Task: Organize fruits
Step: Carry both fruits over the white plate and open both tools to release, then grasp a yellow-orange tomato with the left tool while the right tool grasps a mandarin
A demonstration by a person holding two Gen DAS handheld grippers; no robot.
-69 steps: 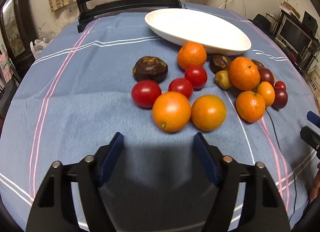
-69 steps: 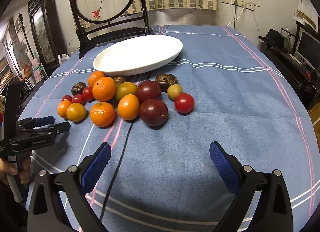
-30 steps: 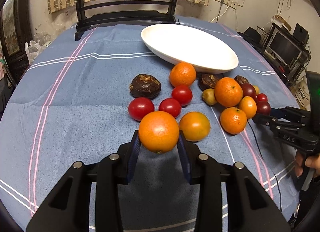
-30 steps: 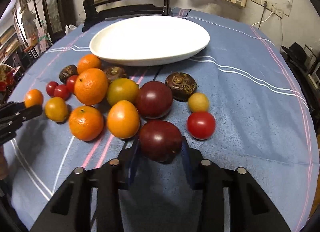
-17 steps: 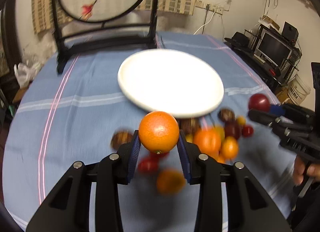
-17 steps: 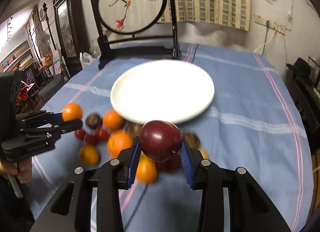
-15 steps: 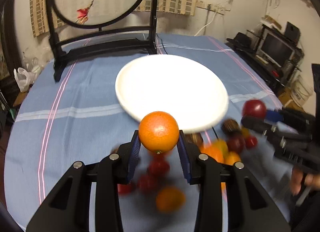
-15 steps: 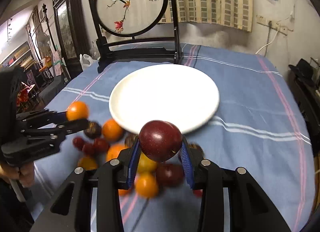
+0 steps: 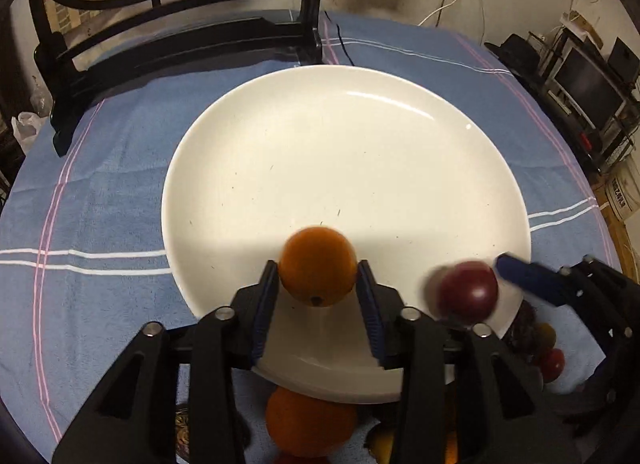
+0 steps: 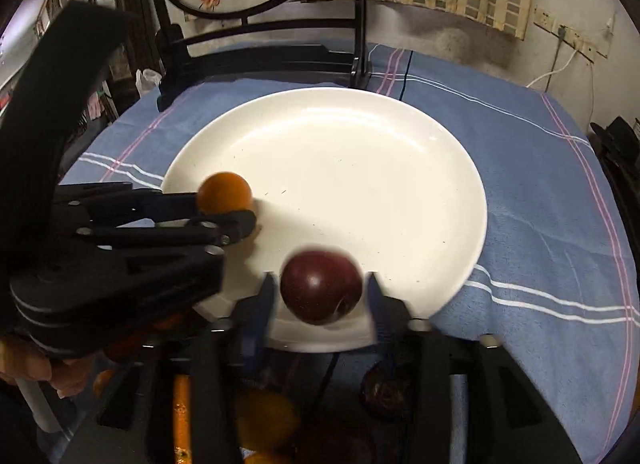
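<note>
A large white plate lies on the blue cloth; it also shows in the right wrist view. My left gripper is shut on an orange and holds it over the plate's near rim; the orange also shows in the right wrist view. My right gripper is shut on a dark red plum over the near rim, to the right of the left gripper; the plum also shows in the left wrist view. The other fruits lie below both grippers, mostly hidden.
A black wooden stand with a round painted screen stands at the far edge of the table. An orange and small red fruits lie on the cloth just before the plate. Furniture and a monitor stand at the right.
Both grippers have moved forward and down with their fruits, from above the fruit pile to over the plate's near rim. The plate now fills both views.
</note>
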